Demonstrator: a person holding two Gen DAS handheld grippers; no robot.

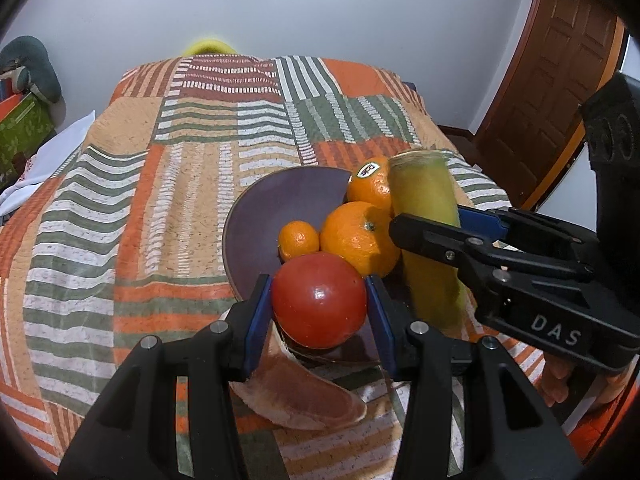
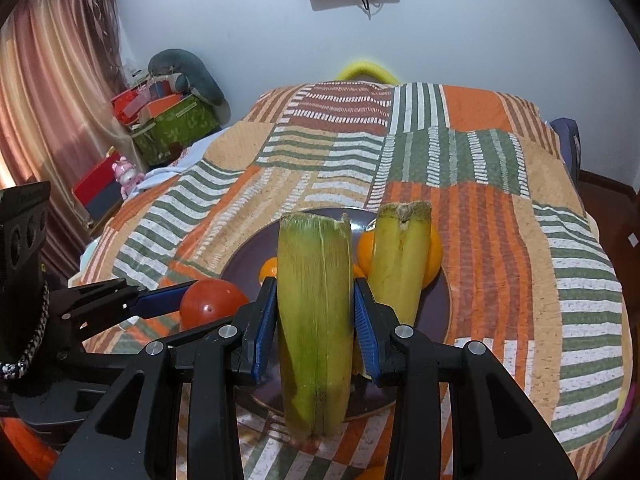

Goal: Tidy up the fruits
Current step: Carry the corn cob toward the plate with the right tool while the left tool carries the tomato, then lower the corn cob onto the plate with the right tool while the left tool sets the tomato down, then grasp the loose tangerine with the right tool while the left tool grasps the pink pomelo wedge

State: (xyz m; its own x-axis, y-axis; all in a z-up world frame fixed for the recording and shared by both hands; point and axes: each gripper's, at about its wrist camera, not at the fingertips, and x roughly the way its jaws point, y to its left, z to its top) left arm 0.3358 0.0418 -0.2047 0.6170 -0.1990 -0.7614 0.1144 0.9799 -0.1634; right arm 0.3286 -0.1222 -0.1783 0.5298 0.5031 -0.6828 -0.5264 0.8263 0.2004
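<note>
My left gripper [image 1: 319, 304] is shut on a red tomato [image 1: 320, 300] and holds it over the near rim of a dark purple plate [image 1: 280, 200]. On the plate lie a small mandarin [image 1: 298, 240], a large orange [image 1: 360, 236] and a stickered orange [image 1: 370, 186]. My right gripper [image 2: 315, 324] is shut on a husked ear of corn [image 2: 314, 312], held upright over the plate [image 2: 248, 264]. A second ear of corn [image 2: 398, 256] leans on the plate against an orange [image 2: 434, 252]. The tomato [image 2: 210, 304] and left gripper [image 2: 160, 300] show at left.
A patchwork orange, green and white bedspread [image 1: 160, 200] covers the bed. A tan flat piece [image 1: 304, 396] lies on the cover below the plate's near rim. Boxes and a grey cushion [image 2: 188, 72] stand left; a wooden door [image 1: 560, 80] is right.
</note>
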